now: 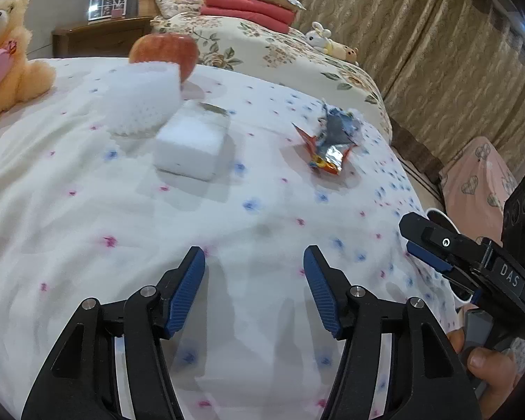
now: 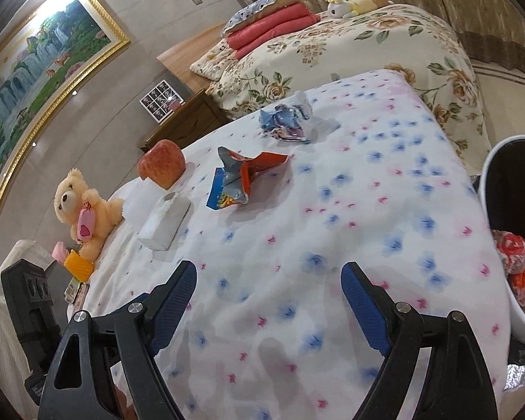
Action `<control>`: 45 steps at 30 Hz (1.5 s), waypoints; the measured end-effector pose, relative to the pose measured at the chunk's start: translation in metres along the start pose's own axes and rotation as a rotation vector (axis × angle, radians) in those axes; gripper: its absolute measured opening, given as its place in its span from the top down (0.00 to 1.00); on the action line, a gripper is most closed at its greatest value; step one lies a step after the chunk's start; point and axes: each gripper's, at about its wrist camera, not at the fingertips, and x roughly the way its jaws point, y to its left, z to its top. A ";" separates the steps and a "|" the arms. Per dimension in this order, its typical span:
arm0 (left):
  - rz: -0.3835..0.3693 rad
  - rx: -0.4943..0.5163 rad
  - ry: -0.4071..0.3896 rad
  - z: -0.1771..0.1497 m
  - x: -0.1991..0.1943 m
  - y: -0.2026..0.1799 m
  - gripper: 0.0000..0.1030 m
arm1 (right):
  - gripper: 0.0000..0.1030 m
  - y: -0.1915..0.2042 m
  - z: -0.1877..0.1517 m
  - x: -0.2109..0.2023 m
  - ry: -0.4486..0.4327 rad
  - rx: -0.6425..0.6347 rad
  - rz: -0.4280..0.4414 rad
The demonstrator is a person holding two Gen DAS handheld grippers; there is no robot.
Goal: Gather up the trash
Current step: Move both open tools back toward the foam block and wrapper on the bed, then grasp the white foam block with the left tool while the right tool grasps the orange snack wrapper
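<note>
On the flower-print bed cover (image 2: 367, 210) lies a crumpled orange and silver snack wrapper (image 1: 327, 148) (image 2: 241, 178). A crumpled blue wrapper (image 2: 288, 122) lies beyond it. A white foam block (image 1: 192, 143) (image 2: 164, 220) and a white foam fruit net (image 1: 140, 98) rest beside a red apple (image 1: 164, 52) (image 2: 162, 162). My left gripper (image 1: 253, 255) hovers over bare cover short of the block, open, nothing between its fingers. My right gripper (image 2: 269, 269) (image 1: 416, 241) is open too, over the cover short of the orange wrapper.
A white bin (image 2: 483, 192) with a dark inside stands off the bed's right edge and holds several colourful wrappers. A teddy bear (image 1: 7, 52) (image 2: 84, 206) sits at the left. Behind are a second bed with folded red bedding (image 2: 273, 28), a wooden nightstand (image 1: 101, 35) and curtains.
</note>
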 end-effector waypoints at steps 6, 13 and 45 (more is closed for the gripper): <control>0.008 -0.016 -0.010 0.010 0.001 0.012 0.40 | 0.16 0.011 0.004 0.013 0.005 -0.025 -0.001; 0.043 -0.013 -0.030 0.027 0.006 0.025 0.34 | 0.16 0.019 0.014 0.031 -0.006 -0.026 -0.007; 0.088 0.081 -0.030 0.052 0.031 0.019 0.54 | 0.96 0.022 0.030 0.050 -0.028 -0.064 -0.012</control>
